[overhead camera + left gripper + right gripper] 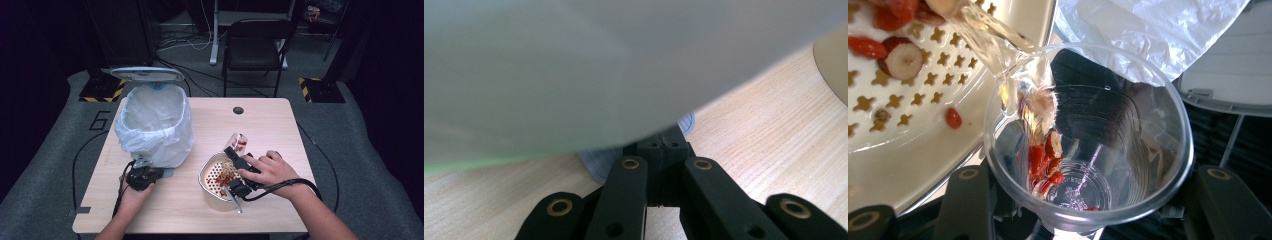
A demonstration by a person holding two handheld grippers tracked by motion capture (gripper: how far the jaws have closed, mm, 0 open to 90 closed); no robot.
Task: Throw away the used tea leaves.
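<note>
Pale matt wood-grain table [260, 125]; clear glossy plastic cup [1088, 145]; thin crinkled plastic bag [155, 127] at ten o'clock; glossy cream perforated strainer [908, 145].

cup: we see a clear plastic cup [1088, 145] clamped between our jaws, tipped
liquid: pouring onto white perforated strainer [913, 115]
contents: red fruit bits [1045, 162] stuck inside
behind: white bag [1148, 30]

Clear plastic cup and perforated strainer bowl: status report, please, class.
Right hand-held gripper shut on clear plastic cup, tipped, liquid and red fruit bits pouring into cream perforated strainer bowl. Left hand-held gripper shut at lined bin's pedal. Nothing obstructing.
</note>
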